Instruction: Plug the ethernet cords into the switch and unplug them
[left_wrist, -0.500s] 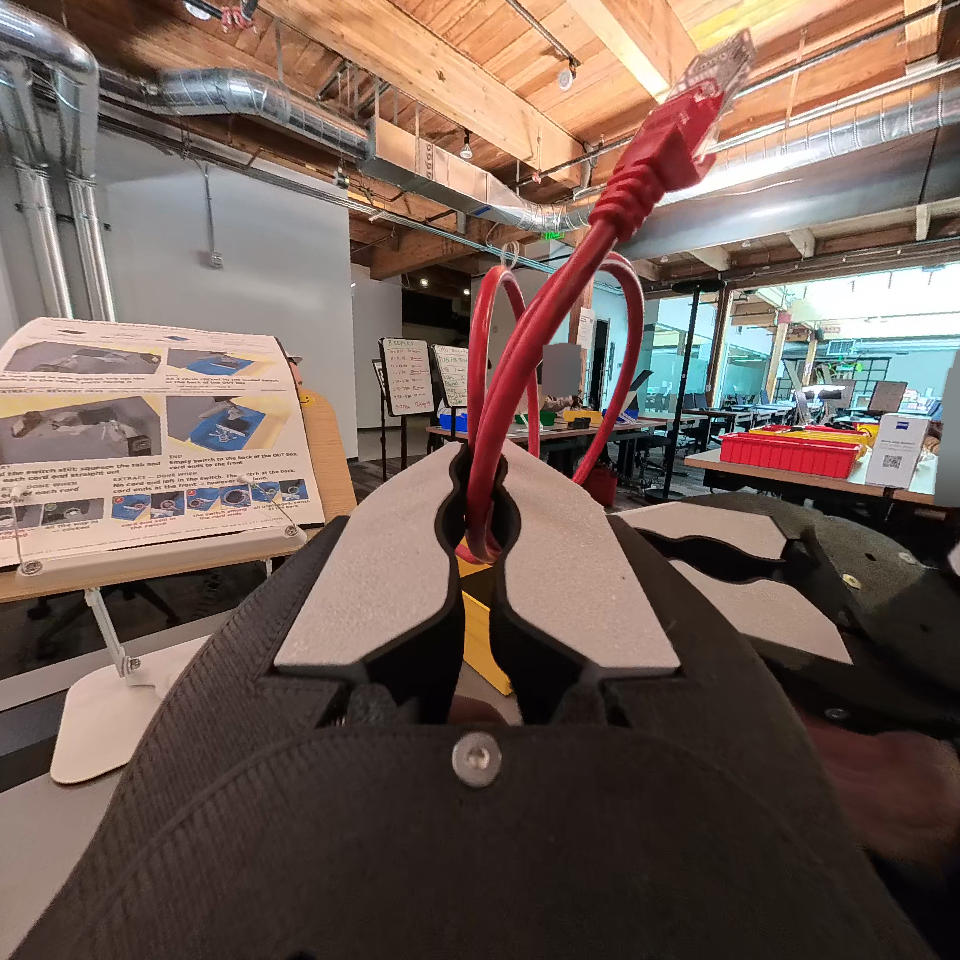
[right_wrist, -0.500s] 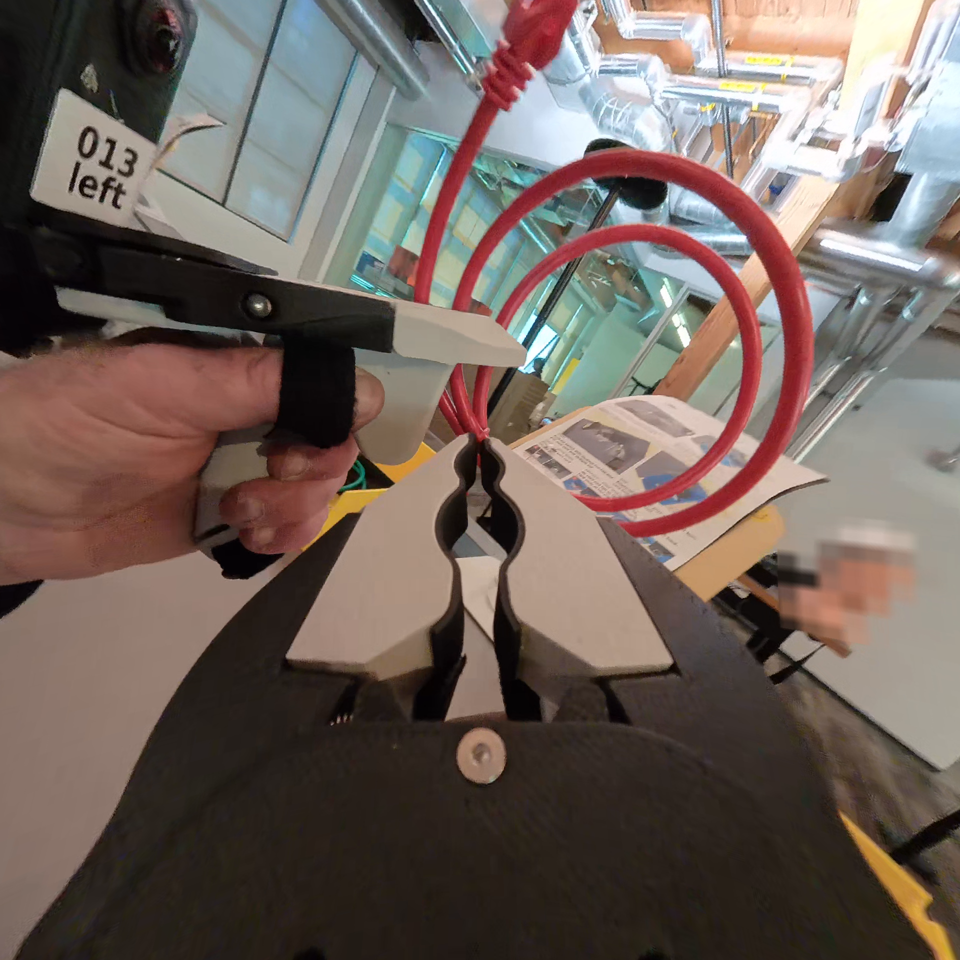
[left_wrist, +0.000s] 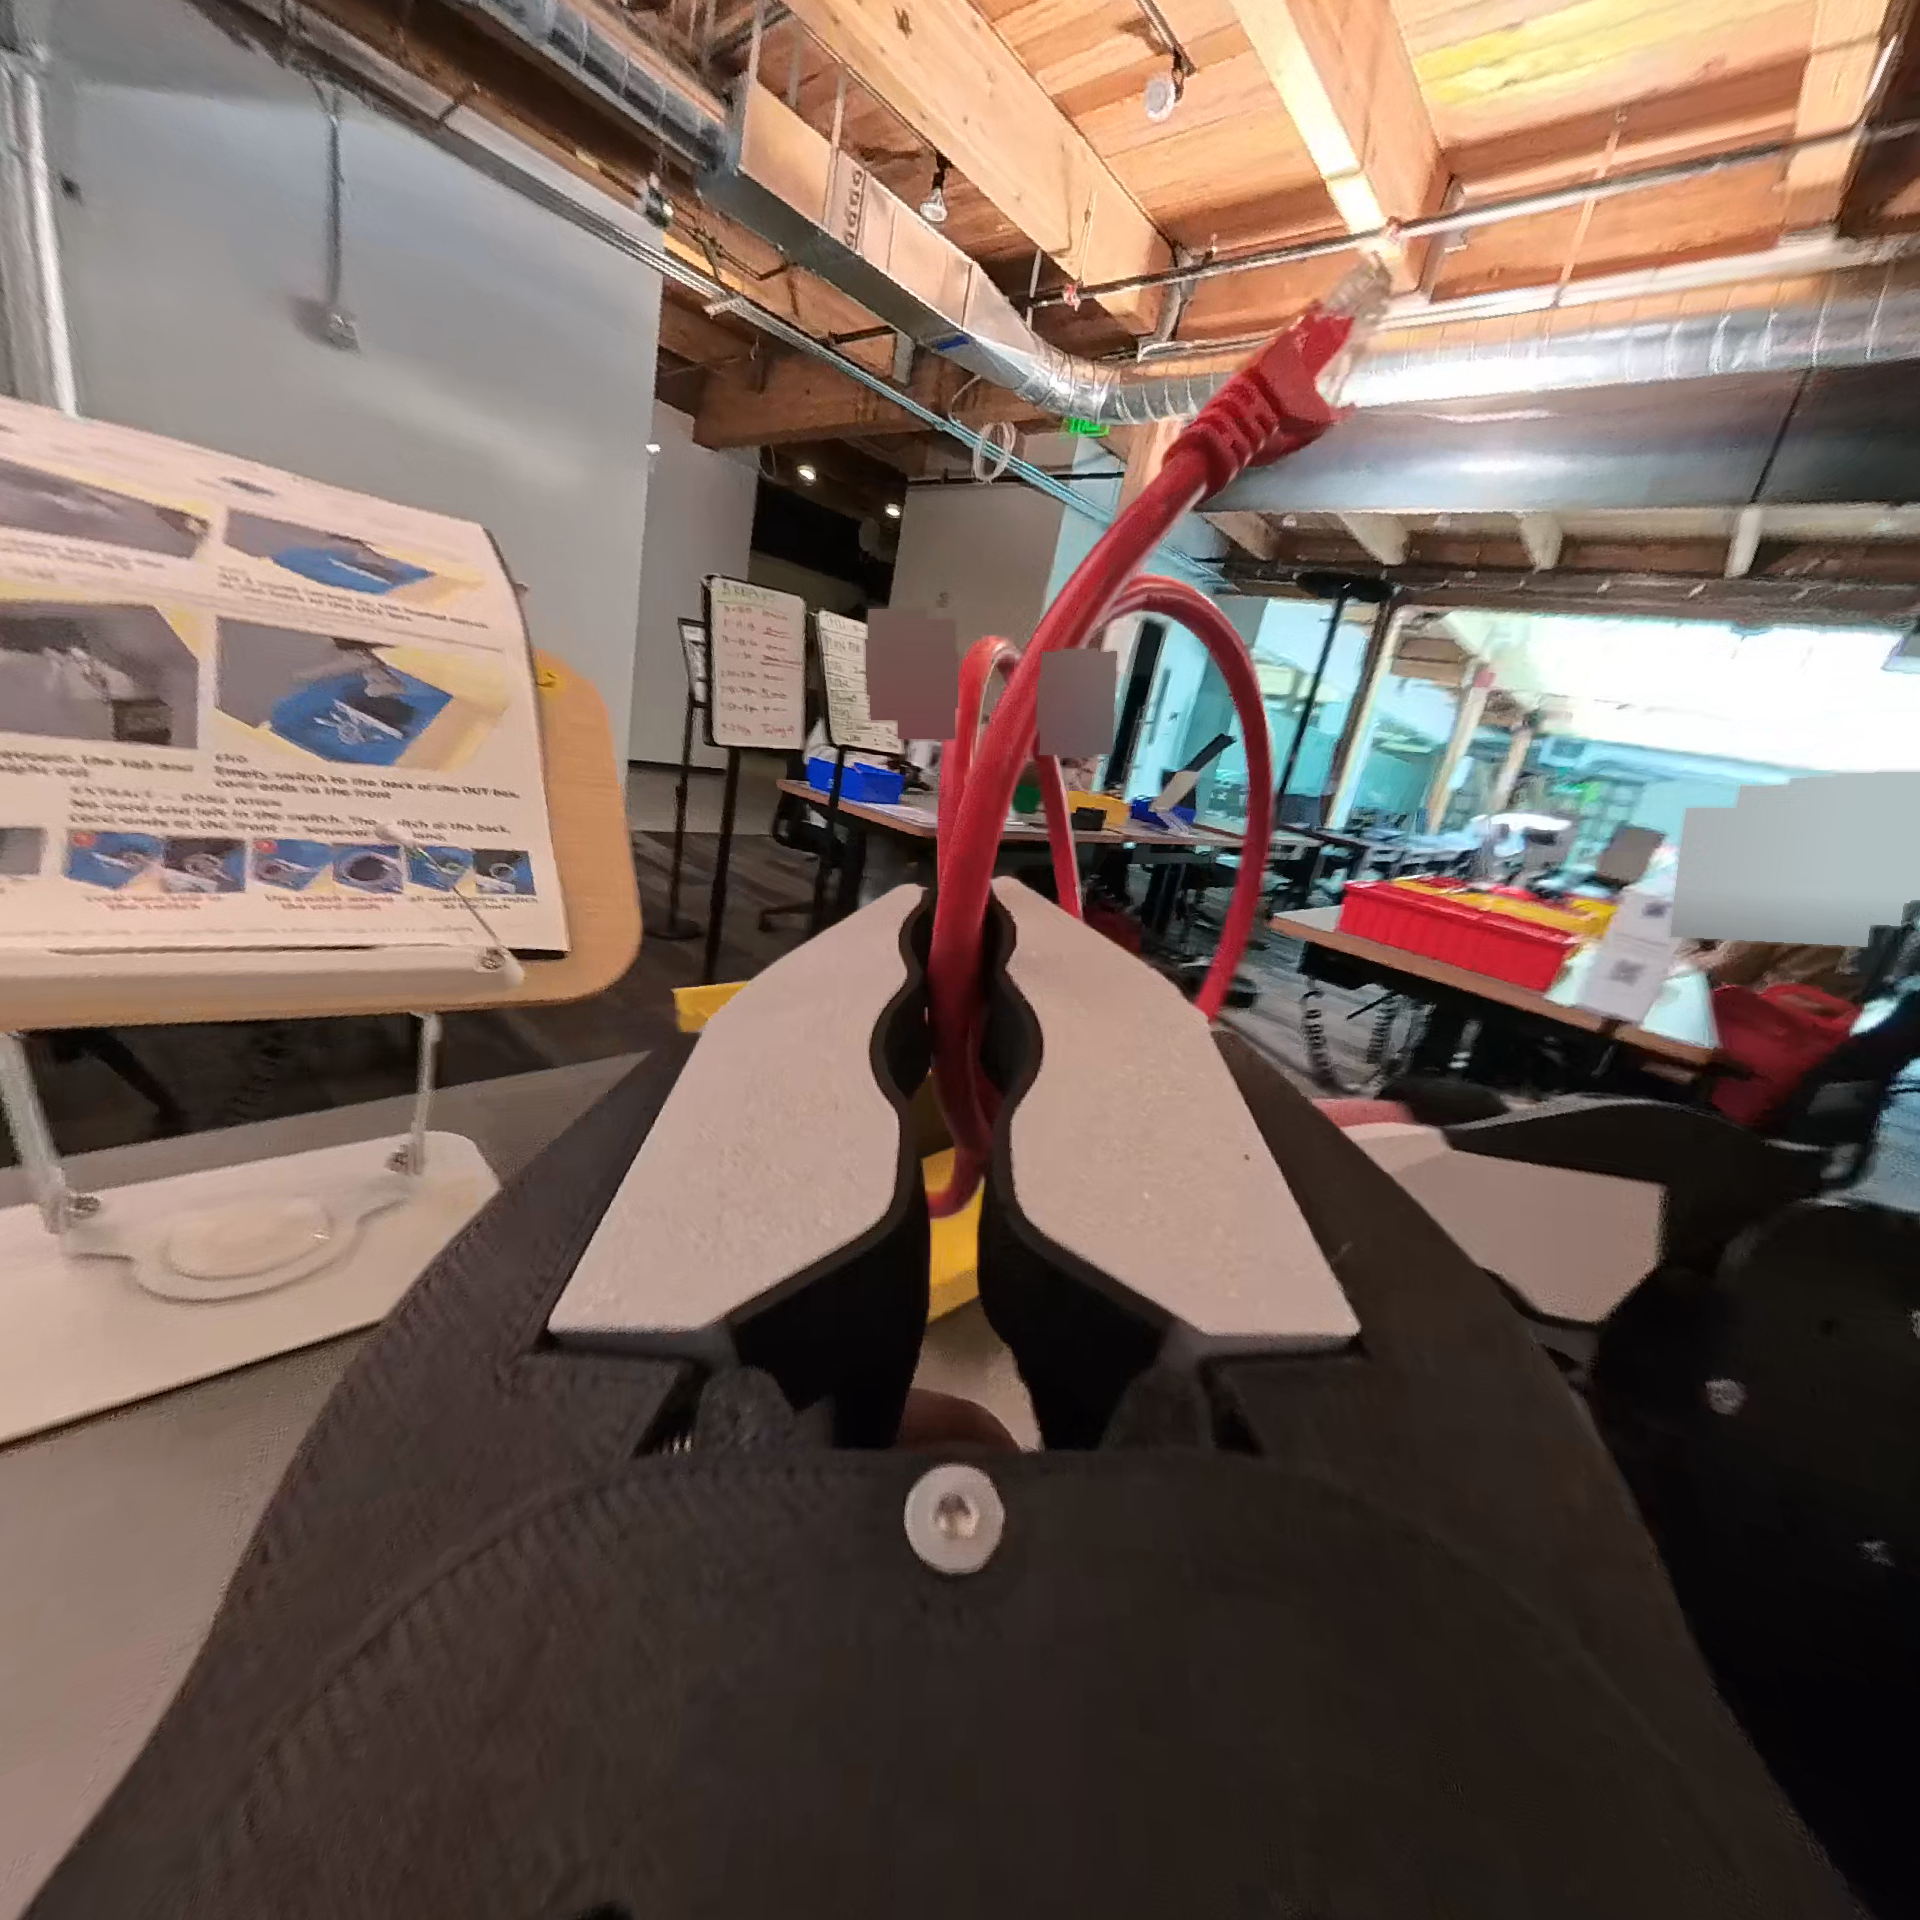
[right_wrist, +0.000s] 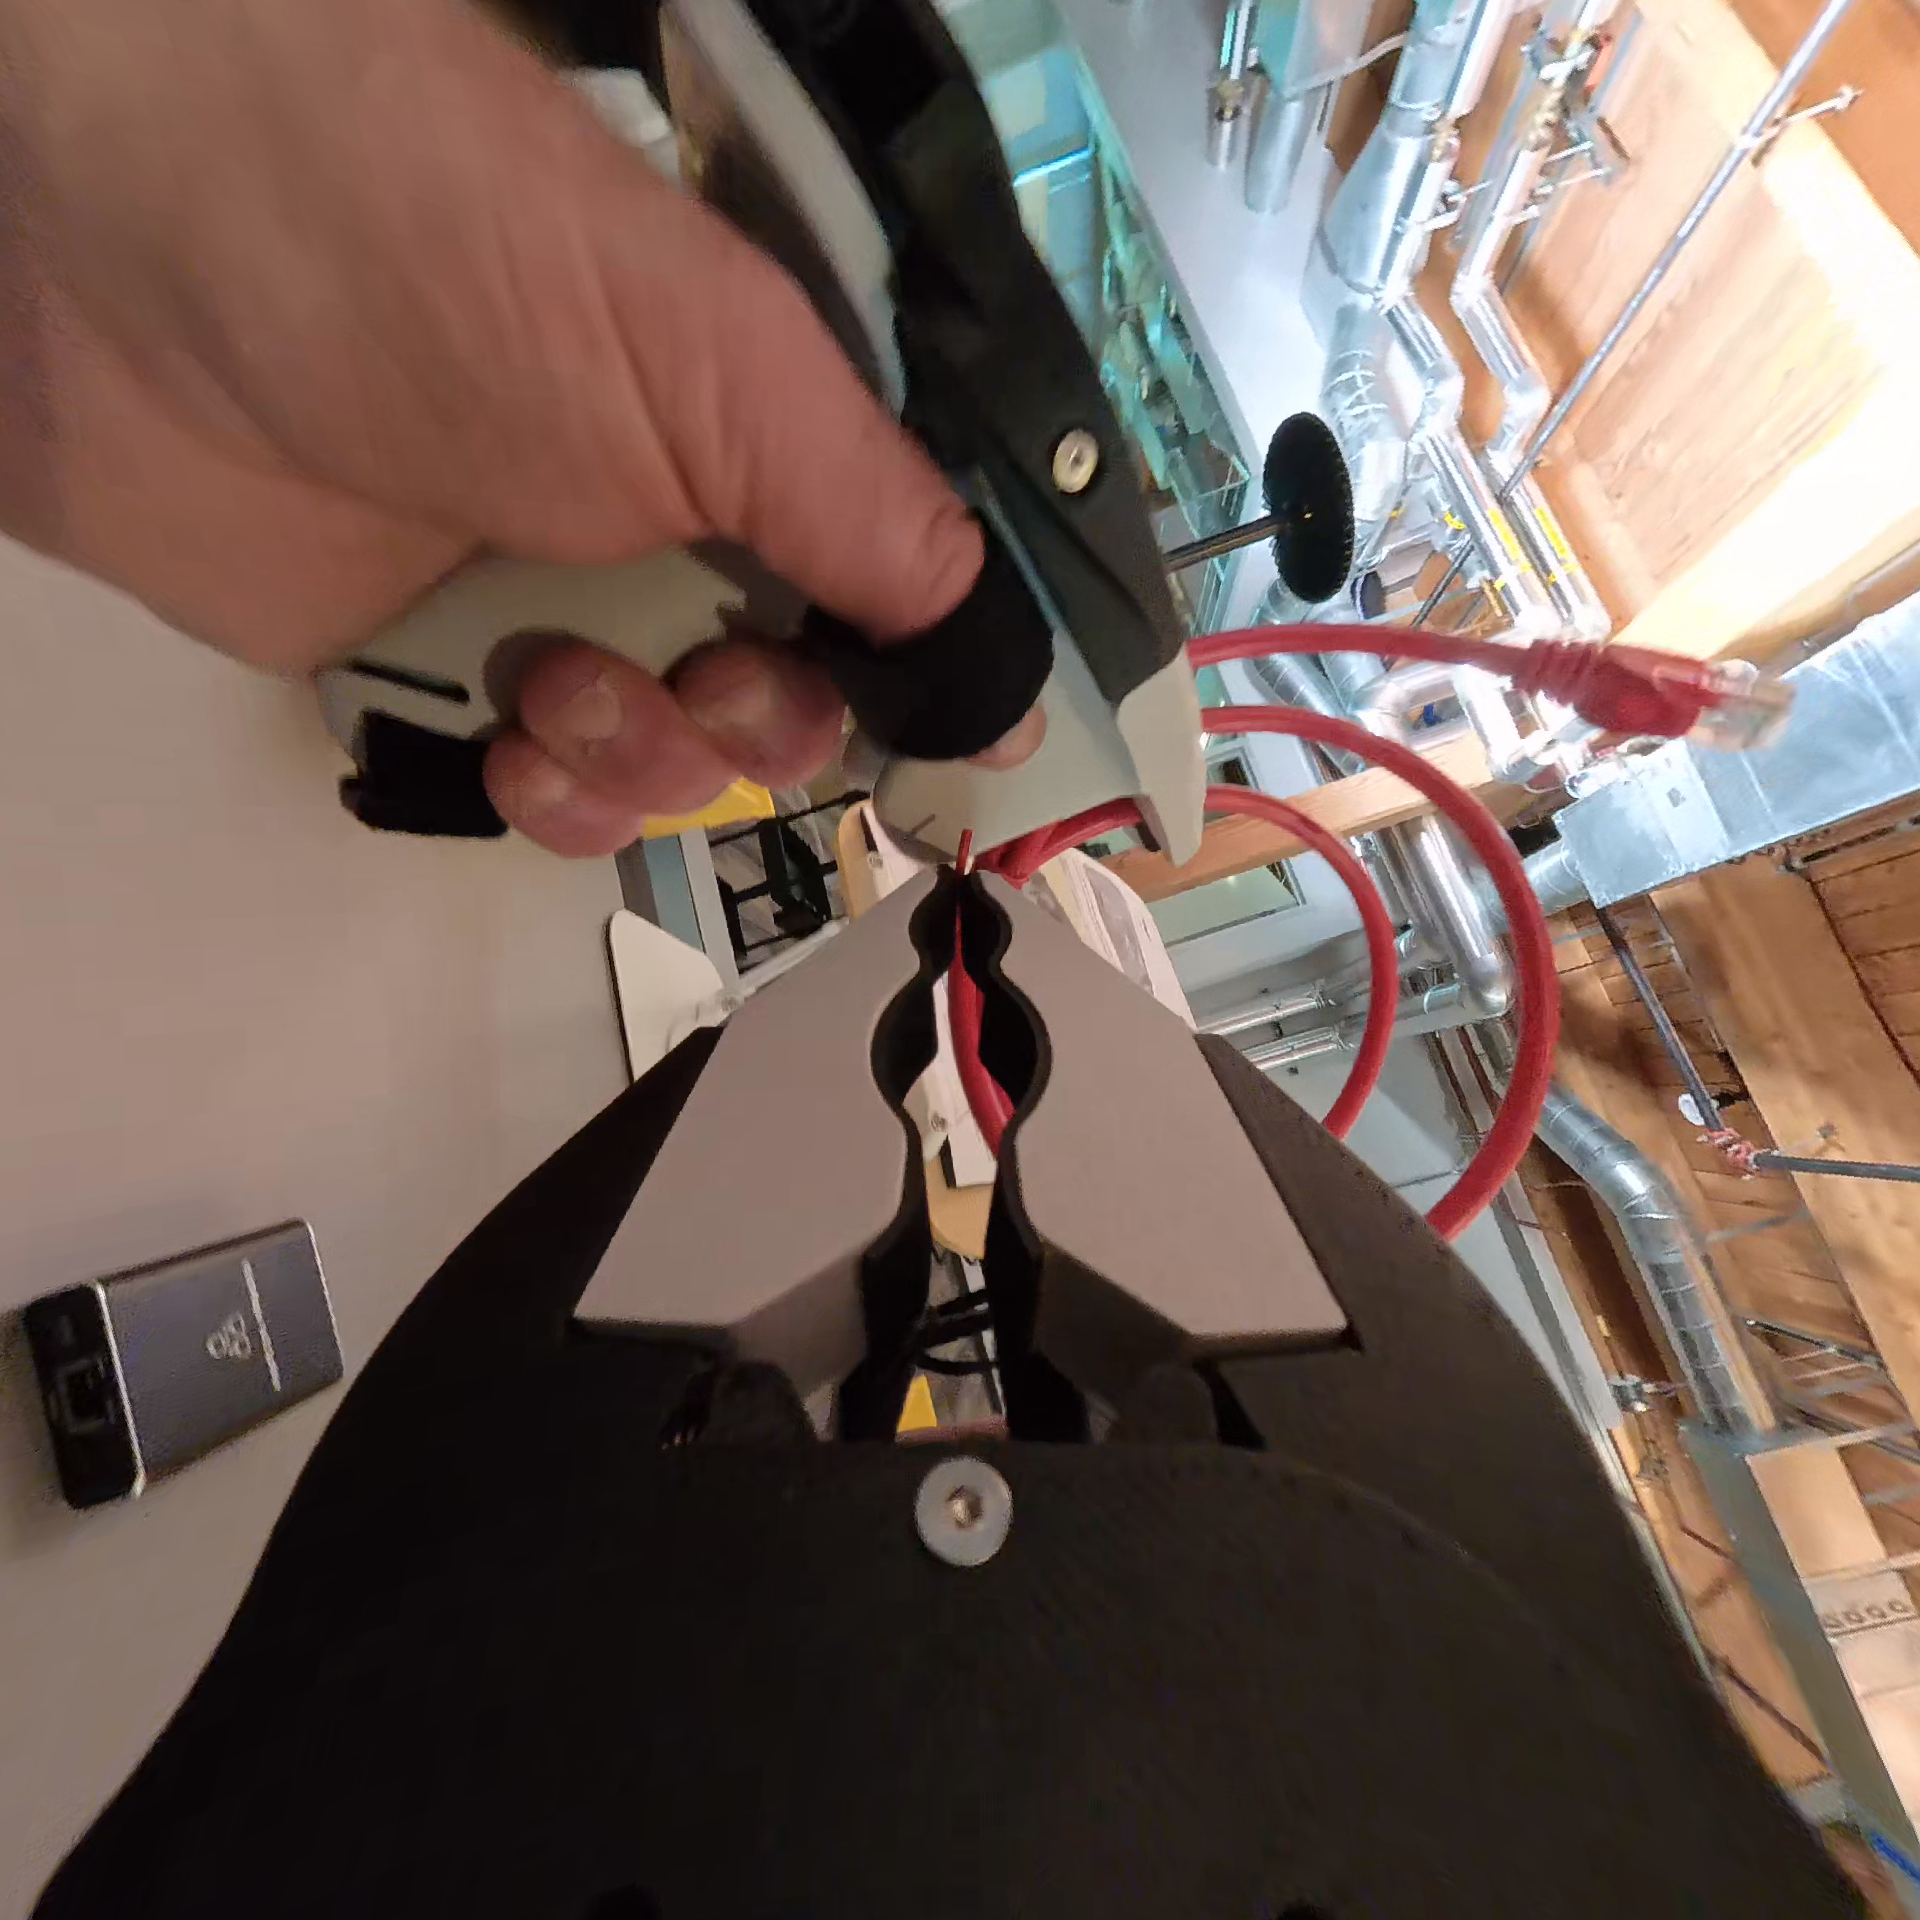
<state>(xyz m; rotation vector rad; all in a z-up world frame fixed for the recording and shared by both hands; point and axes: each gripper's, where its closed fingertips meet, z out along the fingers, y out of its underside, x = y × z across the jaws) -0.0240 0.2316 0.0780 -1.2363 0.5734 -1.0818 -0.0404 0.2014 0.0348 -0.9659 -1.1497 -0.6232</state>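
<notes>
Workshop backdrop, both claws, left (left_wrist: 961, 920) and right (right_wrist: 961, 883), clenched on coiled red cord (left_wrist: 1122, 582).

ceiling: brown wood beams (left_wrist: 1340, 156) with shiny silver pipes (left_wrist: 1060, 358)
wall: plain grey (left_wrist: 416, 436)
tables: long ones far back, a red bin (left_wrist: 1455, 930) on one
light: bright windows (left_wrist: 1621, 717) at the right

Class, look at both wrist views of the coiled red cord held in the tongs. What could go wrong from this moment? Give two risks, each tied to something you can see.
1. The left tongs clamp several loops of the red cord at once; a loop may slip and the coil spring open.
2. The right tongs pinch only a thin red strand beside them; pulling could tangle the cord, whose plug points away from the switch.
</notes>
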